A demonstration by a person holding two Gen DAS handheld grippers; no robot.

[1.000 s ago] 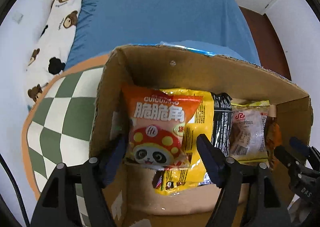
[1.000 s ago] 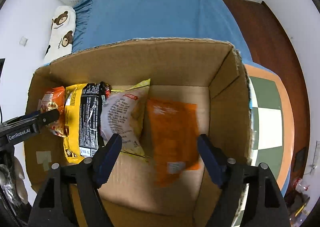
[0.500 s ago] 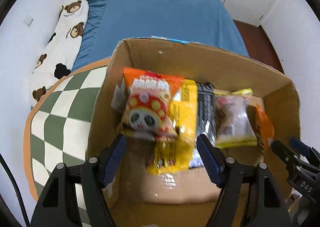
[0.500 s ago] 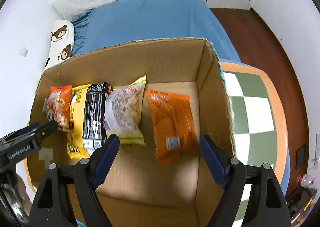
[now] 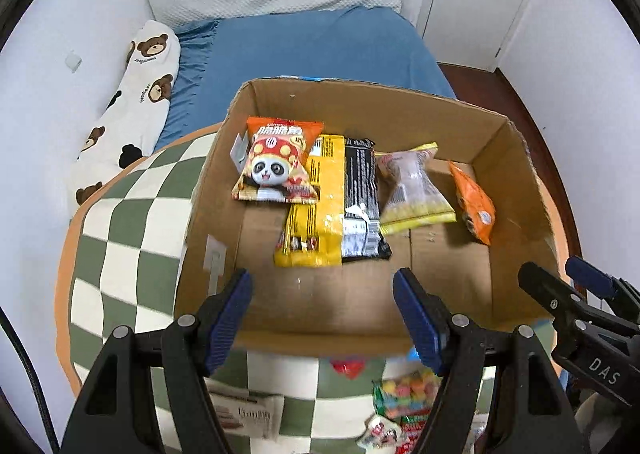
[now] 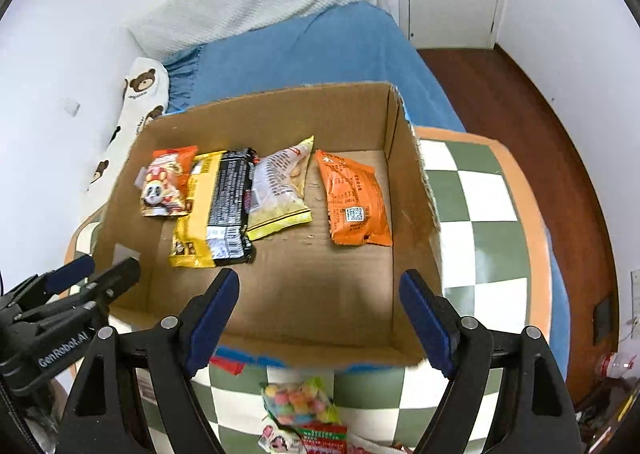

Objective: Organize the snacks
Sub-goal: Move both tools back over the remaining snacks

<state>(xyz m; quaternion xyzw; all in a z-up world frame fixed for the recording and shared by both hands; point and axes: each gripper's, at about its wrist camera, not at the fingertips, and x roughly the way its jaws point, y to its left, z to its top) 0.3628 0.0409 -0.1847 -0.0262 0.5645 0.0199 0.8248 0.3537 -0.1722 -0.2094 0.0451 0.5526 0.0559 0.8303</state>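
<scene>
Sitting on a green-and-white checkered cushion with an orange border [image 5: 120, 238], an open brown cardboard box [image 5: 360, 106] holds four snack packets laid in a row along its floor toward the far wall. At the box's left end lies an orange panda-print crisp bag [image 5: 276, 166], its lower right corner overlapping a long yellow-and-black wrapper [image 5: 332, 206]. Next in the row, touching that wrapper's right edge, is a clear packet with yellow trim [image 5: 412, 190], and nearest the box's right wall, apart from the others, lies a flat orange foil pouch [image 6: 356, 202].

Both grippers hang over the box's near wall, pointing steeply down. The left gripper [image 5: 322, 318] has its blue-padded jaws spread with nothing between them; only bare cardboard floor shows in the gap. The right gripper [image 6: 320, 318] is likewise parted and empty, its pads clear of the orange pouch, which lies just beyond them on the box floor.

On the cushion in front of the box's near wall lie more loose snacks, among them a clear bag of multicoloured candies [image 6: 296, 402] and a red-and-green packet [image 6: 320, 436] just below it. Behind the box stretches a bed with a blue sheet [image 5: 312, 50], with a white bear-print pillow [image 5: 136, 94] along its left side.
</scene>
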